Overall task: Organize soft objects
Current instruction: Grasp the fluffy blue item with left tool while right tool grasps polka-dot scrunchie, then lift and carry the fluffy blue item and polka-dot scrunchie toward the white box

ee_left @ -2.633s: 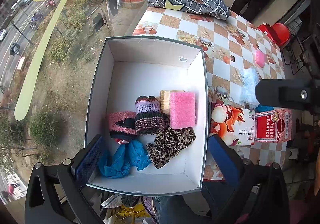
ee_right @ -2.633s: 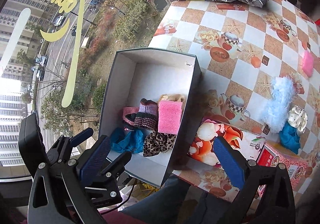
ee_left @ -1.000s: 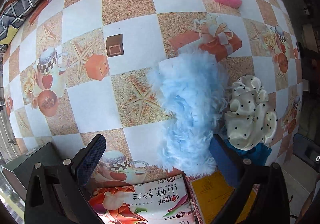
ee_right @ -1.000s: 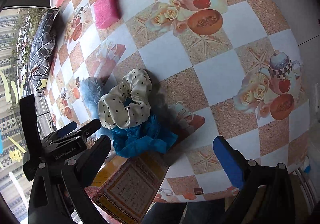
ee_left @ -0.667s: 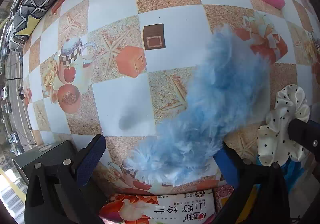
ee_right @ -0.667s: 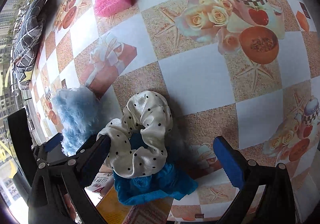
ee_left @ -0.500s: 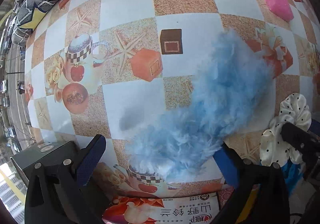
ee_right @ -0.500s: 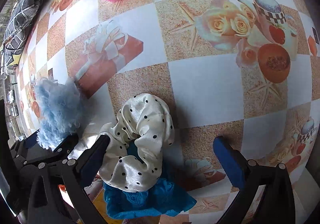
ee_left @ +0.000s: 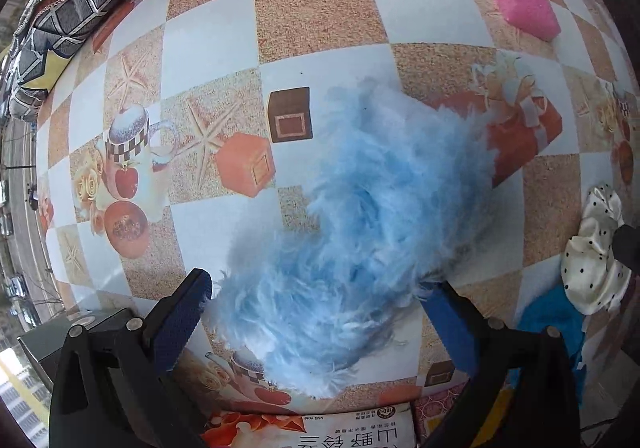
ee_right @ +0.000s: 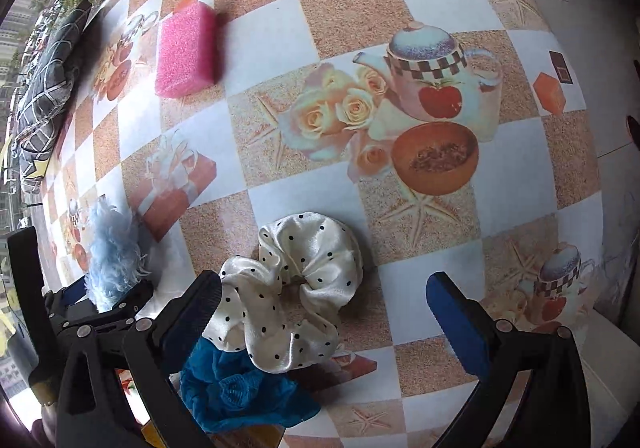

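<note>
A fluffy light-blue piece [ee_left: 360,216] lies on the patterned tablecloth [ee_left: 208,36], its near end between the wide-apart fingers of my open left gripper [ee_left: 320,320]. It also shows in the right wrist view [ee_right: 110,252]. A white polka-dot scrunchie [ee_right: 292,288] lies between the fingers of my open right gripper [ee_right: 324,308], close to the left finger. A teal scrunchie [ee_right: 236,396] lies under its near edge. Both scrunchies show at the right edge of the left wrist view, the white one [ee_left: 592,260] above the teal one [ee_left: 552,324].
A pink sponge [ee_right: 186,52] lies farther back on the table, also in the left wrist view [ee_left: 516,0]. A checked grey cushion [ee_left: 80,0] lies at the far left. A printed tissue pack [ee_left: 320,428] and the corner of the dark box [ee_left: 52,340] lie near me.
Both grippers left the box and swung over the table. The left closed in on the fluffy blue piece, the right on the white scrunchie. Both stay open.
</note>
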